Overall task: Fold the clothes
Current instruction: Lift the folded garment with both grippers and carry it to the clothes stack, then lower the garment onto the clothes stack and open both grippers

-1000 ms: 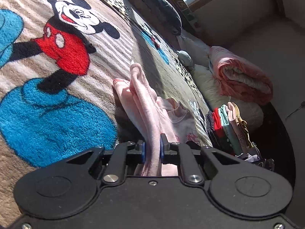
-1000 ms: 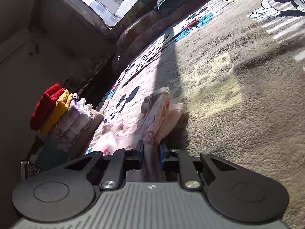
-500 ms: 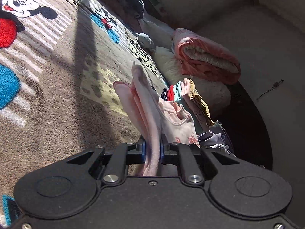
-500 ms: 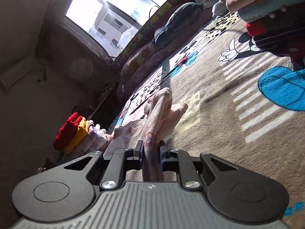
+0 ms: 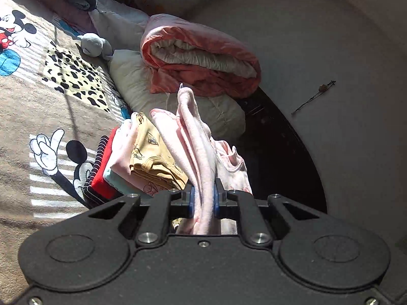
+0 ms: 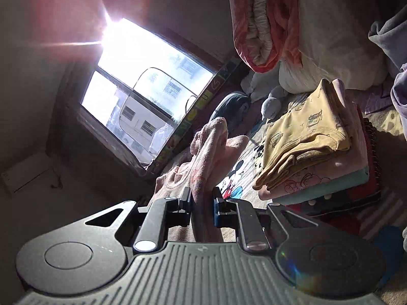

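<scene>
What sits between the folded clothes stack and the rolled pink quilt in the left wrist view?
A white pillow: the stack lies before it and the rolled pink quilt rests on it, seen in the left wrist view.

1. The pink garment (image 5: 201,152) runs down between the left gripper (image 5: 202,200) pads, and its lower end vanishes behind the black body.
2. Same on the right: the right gripper (image 6: 202,203) swallows the cloth's lower part, so the pinched edge can't be seen.
3. The folded stack (image 6: 315,152), just right of the right gripper, has its bottom layers hidden behind the housing.
4. The window (image 6: 142,81), ahead and left, is blown out by glare.
5. The rolled quilt (image 6: 264,20) is cut by the top edge.
</scene>
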{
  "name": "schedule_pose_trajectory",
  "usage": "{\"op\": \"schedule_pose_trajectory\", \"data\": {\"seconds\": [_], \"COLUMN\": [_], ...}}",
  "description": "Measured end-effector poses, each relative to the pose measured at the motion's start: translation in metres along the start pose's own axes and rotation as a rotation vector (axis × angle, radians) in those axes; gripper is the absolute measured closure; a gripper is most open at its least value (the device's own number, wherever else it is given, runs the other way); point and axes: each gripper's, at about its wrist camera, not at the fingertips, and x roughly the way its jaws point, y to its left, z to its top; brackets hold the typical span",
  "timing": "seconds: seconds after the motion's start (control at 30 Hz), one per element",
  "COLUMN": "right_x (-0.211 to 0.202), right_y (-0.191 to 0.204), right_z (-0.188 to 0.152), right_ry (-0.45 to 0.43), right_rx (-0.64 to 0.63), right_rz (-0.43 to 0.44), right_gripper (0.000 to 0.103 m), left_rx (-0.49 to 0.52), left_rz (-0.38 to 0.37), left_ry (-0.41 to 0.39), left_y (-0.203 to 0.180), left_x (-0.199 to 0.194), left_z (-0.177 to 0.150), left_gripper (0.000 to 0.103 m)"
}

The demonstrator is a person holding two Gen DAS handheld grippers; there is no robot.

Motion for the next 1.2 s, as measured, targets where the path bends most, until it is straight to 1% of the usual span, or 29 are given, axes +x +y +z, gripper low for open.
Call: {"op": "schedule_pose_trajectory", "data": {"seconds": [0.1,0.17,0.3,0.43,0.57,0.6,0.63,0.67,0.7,0.73,0.77,0.83,0.9,0.97,1.0,1.03,1.07,1.1,1.17,1.2], "right_x": [0.011,0.019,0.037,0.05,0.064,0.067,0.069,0.072,0.074,0.072,0.067,0.063,0.067,0.072,0.076,0.083,0.09,0.088,0.075,0.069], "right_y": [-0.011,-0.022,-0.045,-0.072,-0.098,-0.102,-0.104,-0.107,-0.11,-0.107,-0.097,-0.077,-0.061,-0.045,-0.043,-0.049,-0.056,-0.058,-0.055,-0.051], "right_z": [0.04,0.058,0.09,0.102,0.103,0.099,0.095,0.091,0.086,0.082,0.075,0.059,0.036,0.012,0.004,0.0,-0.003,-0.005,-0.006,-0.006], "right_ry": [-0.027,-0.042,-0.068,-0.083,-0.094,-0.097,-0.101,-0.104,-0.106,-0.128,-0.155,-0.164,-0.138,-0.106,-0.078,-0.036,0.01,0.015,-0.009,-0.02], "right_rx": [-0.005,0.004,0.029,0.067,0.1,0.074,0.035,-0.004,-0.043,-0.094,-0.183,-0.358,-0.533,-0.708,-0.753,-0.746,-0.724,-0.705,-0.669,-0.648], "right_rz": [-0.018,-0.032,-0.058,-0.076,-0.109,-0.158,-0.224,-0.289,-0.355,-0.384,-0.383,-0.369,-0.365,-0.362,-0.374,-0.411,-0.457,-0.476,-0.489,-0.48], "right_gripper": [0.085,0.085,0.085,0.085,0.085,0.084,0.075,0.071,0.071,0.071,0.071,0.071,0.071,0.073,0.074,0.073,0.074,0.074,0.073,0.072], "left_rx": [-0.004,-0.014,-0.045,-0.054,-0.062,-0.057,-0.005,0.049,0.103,0.158,0.212,0.32,0.429,0.472,0.5,0.528,0.546,0.564,0.541,0.543], "left_rz": [-0.022,-0.034,-0.046,-0.039,-0.031,-0.011,0.028,0.066,0.105,0.144,0.183,0.261,0.338,0.293,0.298,0.304,0.35,0.398,0.394,0.392], "left_ry": [0.015,0.029,0.064,0.085,0.106,0.104,0.086,0.068,0.049,0.03,0.011,-0.027,-0.065,-0.094,-0.101,-0.108,-0.053,0.006,0.003,-0.013], "left_y": [-0.005,-0.005,0.005,0.018,0.032,0.036,0.036,0.035,0.034,0.033,0.032,0.03,0.028,0.025,0.025,0.024,0.026,0.029,0.027,0.022], "left_x": [0.042,0.068,0.109,0.138,0.166,0.171,0.168,0.164,0.161,0.158,0.154,0.147,0.141,0.132,0.135,0.138,0.149,0.16,0.156,0.149], "left_z": [0.027,0.041,0.06,0.068,0.077,0.077,0.071,0.065,0.059,0.053,0.047,0.034,0.022,0.009,0.002,-0.005,-0.009,-0.012,-0.014,-0.013], "left_gripper": [0.092,0.092,0.092,0.092,0.092,0.091,0.088,0.08,0.074,0.071,0.063,0.062,0.062,0.064,0.064,0.064,0.063,0.062,0.061,0.063]}}
